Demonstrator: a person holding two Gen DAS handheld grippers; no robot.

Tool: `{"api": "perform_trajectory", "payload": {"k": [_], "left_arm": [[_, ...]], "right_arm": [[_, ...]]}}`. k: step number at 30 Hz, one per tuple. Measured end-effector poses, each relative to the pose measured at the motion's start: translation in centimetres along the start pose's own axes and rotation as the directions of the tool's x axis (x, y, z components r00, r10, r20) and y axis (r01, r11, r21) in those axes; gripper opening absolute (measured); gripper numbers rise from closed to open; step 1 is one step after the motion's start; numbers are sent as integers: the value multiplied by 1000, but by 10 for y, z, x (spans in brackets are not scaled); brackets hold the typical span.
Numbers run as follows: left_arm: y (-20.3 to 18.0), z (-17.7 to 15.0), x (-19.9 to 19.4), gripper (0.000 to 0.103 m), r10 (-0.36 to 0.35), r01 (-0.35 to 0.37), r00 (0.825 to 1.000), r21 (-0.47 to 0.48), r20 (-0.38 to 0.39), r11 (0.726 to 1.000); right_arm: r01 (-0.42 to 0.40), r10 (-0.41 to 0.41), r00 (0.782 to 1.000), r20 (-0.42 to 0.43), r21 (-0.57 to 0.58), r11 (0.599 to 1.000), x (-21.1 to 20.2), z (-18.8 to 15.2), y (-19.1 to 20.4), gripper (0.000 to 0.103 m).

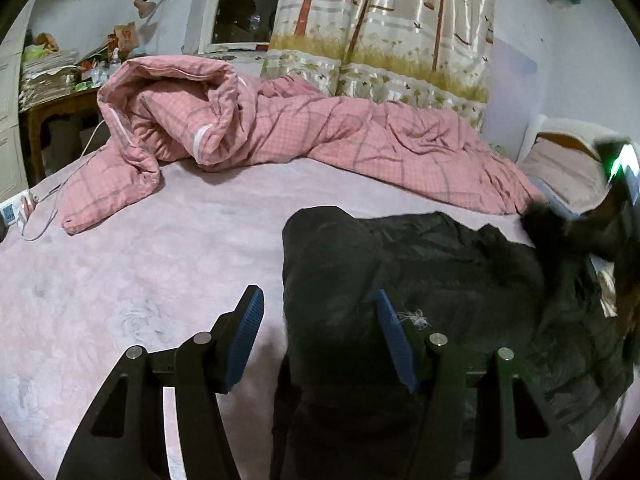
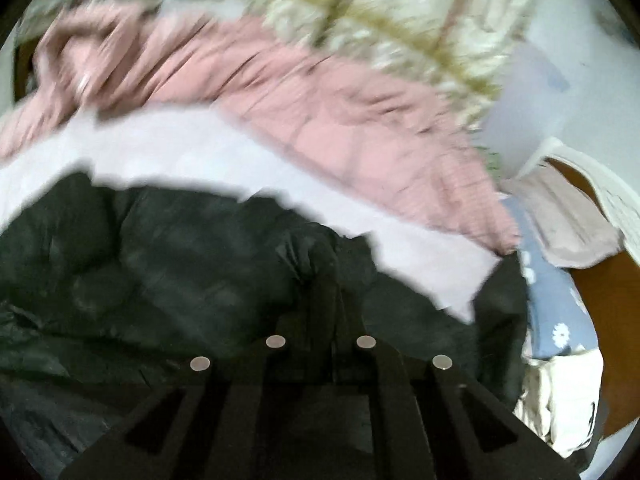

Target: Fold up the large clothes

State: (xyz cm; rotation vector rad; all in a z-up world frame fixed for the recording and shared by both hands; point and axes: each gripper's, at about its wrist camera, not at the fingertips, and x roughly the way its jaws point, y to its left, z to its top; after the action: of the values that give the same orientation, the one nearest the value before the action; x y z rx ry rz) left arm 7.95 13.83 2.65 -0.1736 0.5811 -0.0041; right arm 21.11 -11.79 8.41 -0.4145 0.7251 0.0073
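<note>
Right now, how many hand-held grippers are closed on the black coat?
1. The right hand-held gripper is shut on a fold of the black coat at its right side. The left hand-held gripper straddles the coat's left edge, open.

coat (image 1: pixel 420 264) on bed (image 1: pixel 140 280), right | quilt (image 1: pixel 280 128) behind coat | curtain (image 1: pixel 380 28) behind quilt

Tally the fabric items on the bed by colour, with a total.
Black: 1, the puffy black padded jacket
Pink: 1, the crumpled pink checked quilt
Blue: 1, the blue cloth with white flowers
Total: 3
</note>
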Motion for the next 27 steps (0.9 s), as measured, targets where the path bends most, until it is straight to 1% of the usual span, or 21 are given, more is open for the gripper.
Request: {"api": "perform_trajectory", "payload": {"k": [1,3,4,5,7,8,9,10,12,13,14,16,17,18,19,21,23,24,25,26,27], "left_arm": [[-2,-1,1,57,-9,9,1000,1,-7,1000],[-7,-3,5,57,-21,21,999,11,-24,1000],[-10,-4,8,57,-18,18,999,23,-34,1000],[-13,-5,12,57,-7,9,999,37,-48,999],[-19,-9,24,57,21,-15,996,61,-90,998],[-20,-11,30,57,39,-31,992,69,-118,997],[-20,-15,37,57,53,-43,988,73,-146,996],[-20,-17,43,58,64,-52,983,74,-174,996],[-20,-22,52,58,69,-55,974,71,-215,996],[-20,-23,54,58,73,-58,972,74,-224,996],[-20,-24,55,58,80,-64,970,78,-231,995],[-20,-27,56,58,91,-73,966,84,-244,994],[-19,-29,56,58,94,-75,964,84,-249,994],[-17,-31,54,58,95,-79,963,73,-253,994],[-14,-31,52,58,88,-76,963,56,-254,995],[-10,-30,48,58,75,-68,967,41,-243,997],[-11,-29,45,58,80,-69,972,56,-221,996],[-12,-28,45,58,81,-70,973,59,-216,996],[-12,-27,45,58,80,-69,973,57,-214,996],[-12,-27,46,58,79,-69,973,52,-219,996],[-11,-27,48,58,78,-69,971,48,-226,996]], "right_arm": [[15,-16,999,31,37,999,-4,3,-17,7],[70,-80,993,89,109,992,-13,6,-47,6],[67,-86,988,130,147,987,-19,4,-62,6],[43,-68,986,154,161,986,-24,0,-69,6],[-10,-22,986,168,188,982,-22,-15,-84,7],[-22,-10,988,154,207,978,-18,-24,-89,7],[-32,4,993,121,226,974,-8,-34,-94,8],[-38,27,999,46,249,968,9,-48,-99,9],[-43,63,996,-57,297,954,35,-74,-105,10],[-60,95,991,-90,333,941,44,-86,-110,14],[-75,121,987,-105,366,928,49,-97,-115,18],[-87,148,983,-111,432,898,53,-114,-128,42],[-79,144,984,-108,458,885,52,-121,-137,45],[-67,133,985,-105,479,875,50,-126,-146,46],[-72,141,985,-102,497,865,49,-130,-155,46],[-92,165,981,-100,511,855,46,-137,-162,46],[-100,184,975,-125,492,865,48,-140,-170,43],[-94,183,972,-147,475,875,53,-141,-171,32],[-103,203,964,-172,461,881,59,-142,-171,4],[-145,263,942,-206,460,876,68,-144,-169,2],[-154,284,933,-220,470,869,73,-146,-169,2]]}}
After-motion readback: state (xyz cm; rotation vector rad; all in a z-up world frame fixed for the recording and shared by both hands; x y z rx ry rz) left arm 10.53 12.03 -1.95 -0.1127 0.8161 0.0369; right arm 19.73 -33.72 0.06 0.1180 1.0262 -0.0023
